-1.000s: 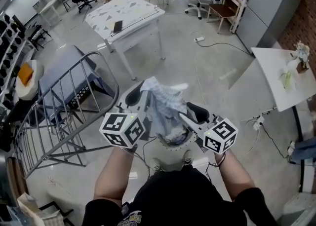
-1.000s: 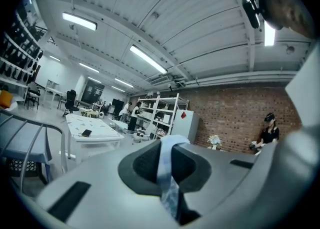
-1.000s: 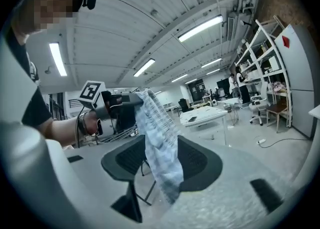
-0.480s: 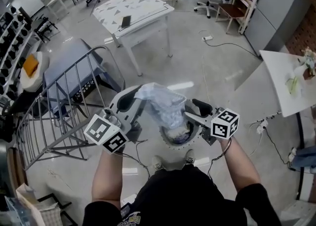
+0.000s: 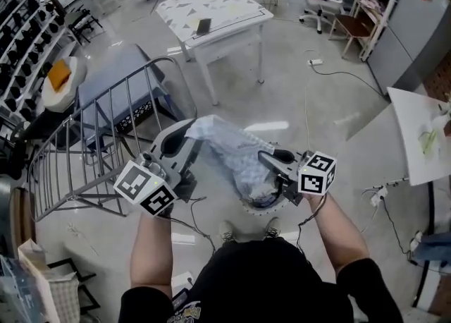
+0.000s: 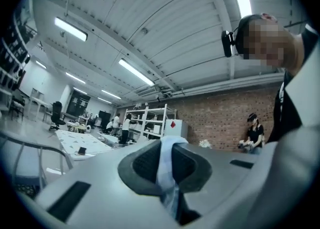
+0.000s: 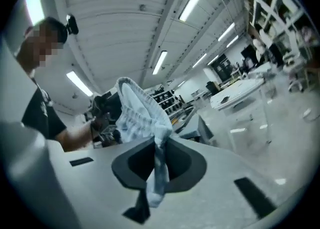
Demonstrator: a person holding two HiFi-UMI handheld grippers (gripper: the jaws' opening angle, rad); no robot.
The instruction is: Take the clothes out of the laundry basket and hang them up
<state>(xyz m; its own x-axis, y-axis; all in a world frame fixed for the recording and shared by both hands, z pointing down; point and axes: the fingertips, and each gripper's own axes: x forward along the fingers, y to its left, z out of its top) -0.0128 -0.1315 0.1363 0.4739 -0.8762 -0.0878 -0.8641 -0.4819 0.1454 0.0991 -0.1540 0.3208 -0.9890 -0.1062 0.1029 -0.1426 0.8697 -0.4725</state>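
Workshop floor (image 5: 282, 68) below: my left fingers (image 6: 145, 165) stay clenched on the garment (image 5: 236, 156) while my right fingers (image 7: 137, 165) are closing again on a fold, so spreading for hanging can start.

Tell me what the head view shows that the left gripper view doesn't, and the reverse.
Head view only: the drying rack, the laundry basket below the garment, and the right gripper, its jaws closing on the garment. Left gripper view only: ceiling lights, a brick wall, and, close up, the shut jaws of the left gripper pinching the fabric. Both: the pale blue garment and the patterned table.
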